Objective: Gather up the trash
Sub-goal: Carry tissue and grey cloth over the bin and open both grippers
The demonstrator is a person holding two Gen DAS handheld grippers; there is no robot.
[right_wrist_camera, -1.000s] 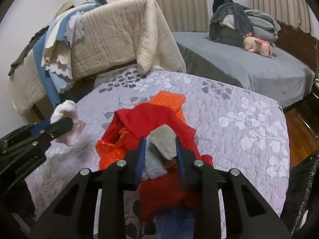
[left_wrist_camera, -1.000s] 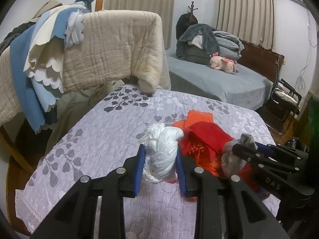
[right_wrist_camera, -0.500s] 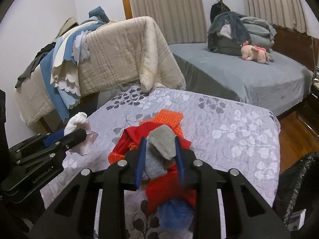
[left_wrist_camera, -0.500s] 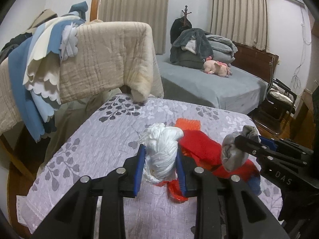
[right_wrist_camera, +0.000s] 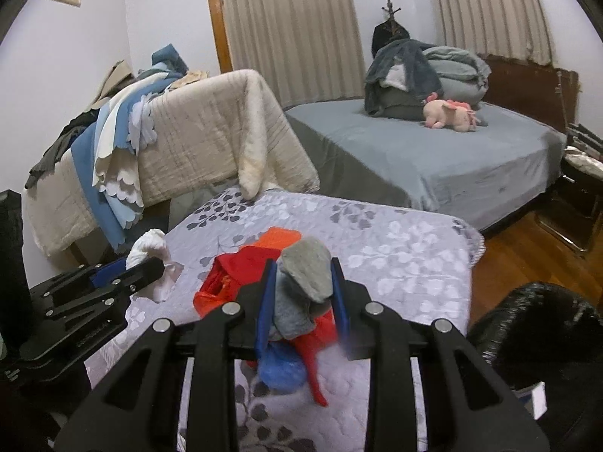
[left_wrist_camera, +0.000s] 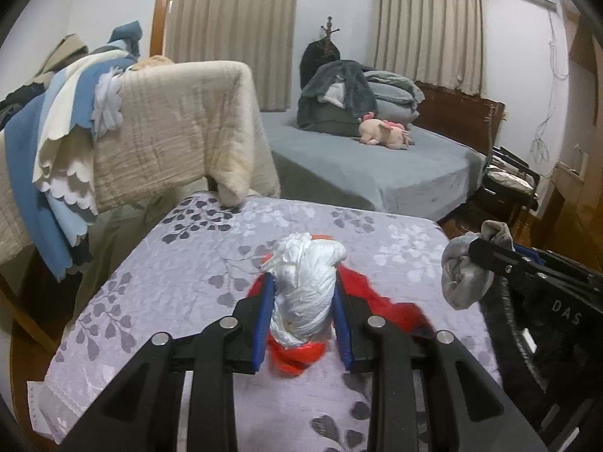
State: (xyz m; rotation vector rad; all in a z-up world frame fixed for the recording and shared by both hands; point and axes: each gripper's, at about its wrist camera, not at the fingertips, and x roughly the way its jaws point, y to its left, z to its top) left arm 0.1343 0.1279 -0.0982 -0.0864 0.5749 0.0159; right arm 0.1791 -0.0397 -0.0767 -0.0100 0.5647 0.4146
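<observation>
My left gripper (left_wrist_camera: 303,293) is shut on a crumpled white wad (left_wrist_camera: 305,293) and holds it above the lilac leaf-print bed cover (left_wrist_camera: 181,286). The wad also shows in the right wrist view (right_wrist_camera: 150,252). My right gripper (right_wrist_camera: 301,293) is shut on a grey wad (right_wrist_camera: 301,286), which also shows at the right of the left wrist view (left_wrist_camera: 463,275). Below both lie red and orange plastic pieces (right_wrist_camera: 233,275) and a blue lump (right_wrist_camera: 280,371) on the cover.
A black trash bag (right_wrist_camera: 542,335) opens at the right, beside the bed. A beige quilt (left_wrist_camera: 177,128) with blue cloths hangs over a rail at the back left. A grey bed (left_wrist_camera: 358,165) with a pink plush toy (left_wrist_camera: 384,133) stands behind. Wooden floor (right_wrist_camera: 546,248) lies to the right.
Both grippers have lifted with their wads and drawn back from the red pile. The right gripper has shifted right, toward the black bag.
</observation>
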